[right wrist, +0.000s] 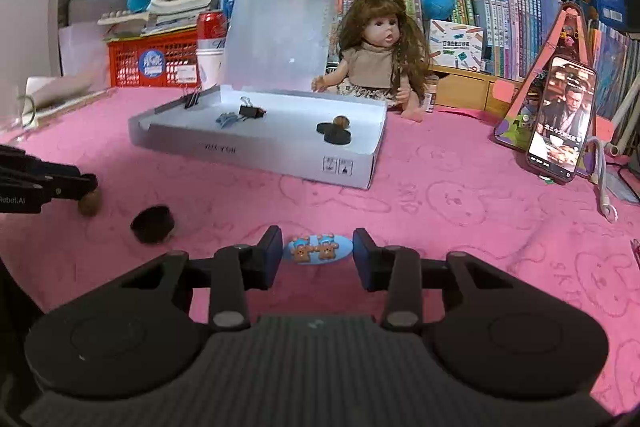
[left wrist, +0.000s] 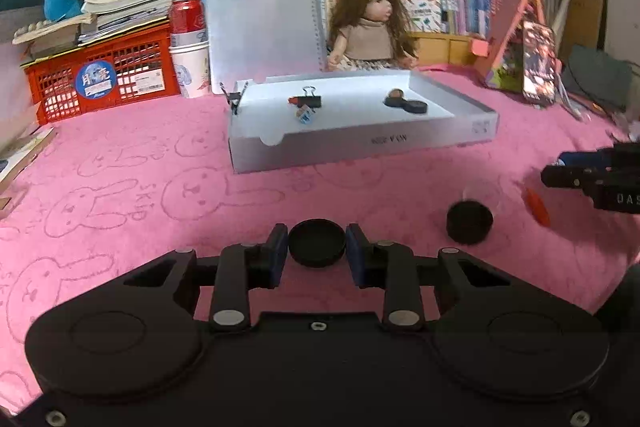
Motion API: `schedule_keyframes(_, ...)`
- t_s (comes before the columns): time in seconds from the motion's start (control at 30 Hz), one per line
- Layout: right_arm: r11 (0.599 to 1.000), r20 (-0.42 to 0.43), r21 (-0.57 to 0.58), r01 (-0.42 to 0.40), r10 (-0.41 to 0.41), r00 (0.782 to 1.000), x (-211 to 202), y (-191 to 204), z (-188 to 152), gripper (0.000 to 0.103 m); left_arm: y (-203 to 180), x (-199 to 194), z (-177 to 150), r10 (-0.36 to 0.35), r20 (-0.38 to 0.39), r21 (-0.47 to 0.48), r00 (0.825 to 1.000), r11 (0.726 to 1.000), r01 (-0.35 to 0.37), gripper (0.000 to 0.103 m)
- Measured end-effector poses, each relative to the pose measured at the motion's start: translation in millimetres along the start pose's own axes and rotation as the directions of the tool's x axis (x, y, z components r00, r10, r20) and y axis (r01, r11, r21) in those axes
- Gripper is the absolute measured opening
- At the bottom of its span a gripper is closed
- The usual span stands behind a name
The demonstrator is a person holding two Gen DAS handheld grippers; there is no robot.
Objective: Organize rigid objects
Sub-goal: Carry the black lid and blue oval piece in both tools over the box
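Note:
My left gripper (left wrist: pixel 317 253) is shut on a round black cap (left wrist: pixel 317 242) just above the pink cloth. A second black cap (left wrist: pixel 469 222) lies to its right; it also shows in the right wrist view (right wrist: pixel 152 223). My right gripper (right wrist: pixel 318 251) stands around a blue oval clip with two brown bears (right wrist: pixel 318 247), its pads close to it with small gaps. A white box tray (left wrist: pixel 360 143) (right wrist: pixel 280 157) holds a black binder clip (left wrist: pixel 310 101), a small blue clip (left wrist: pixel 305 115) and black round pieces (left wrist: pixel 406 103). An orange piece (left wrist: pixel 538 207) lies at the right.
A brown nut-like ball (right wrist: pixel 89 205) lies under the left gripper's tip in the right wrist view. Behind the tray sit a doll (right wrist: pixel 376 59), a clear clipboard (left wrist: pixel 260 15), a red crate (left wrist: pixel 104 75) and a can (left wrist: pixel 186 13). A phone on a stand (right wrist: pixel 560 119) is at the right.

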State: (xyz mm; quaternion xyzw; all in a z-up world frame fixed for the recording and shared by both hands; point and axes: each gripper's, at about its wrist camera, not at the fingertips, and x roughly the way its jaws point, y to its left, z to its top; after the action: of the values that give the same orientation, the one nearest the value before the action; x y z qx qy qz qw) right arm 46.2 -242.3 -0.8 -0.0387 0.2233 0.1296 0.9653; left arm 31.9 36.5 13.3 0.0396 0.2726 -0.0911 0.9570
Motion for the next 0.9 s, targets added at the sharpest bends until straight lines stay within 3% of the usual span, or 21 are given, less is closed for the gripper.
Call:
schedule_keyframes(0.2,0.998,0.001,0.07,0.009,-0.009,1.0,12.5,-0.4,19.1,0.044,1.3,11.6,21.6,0.058,-0.04,-0.058,0.998,0.996,-0.061,0.03)
schedule_keyframes(0.9,0.989,0.005,0.146,0.016,-0.017,1.0,73.8,7.6,86.9,0.044,-14.3,56.3,97.8,-0.015,0.027,-0.085,1.0,0.996,0.018,0.03)
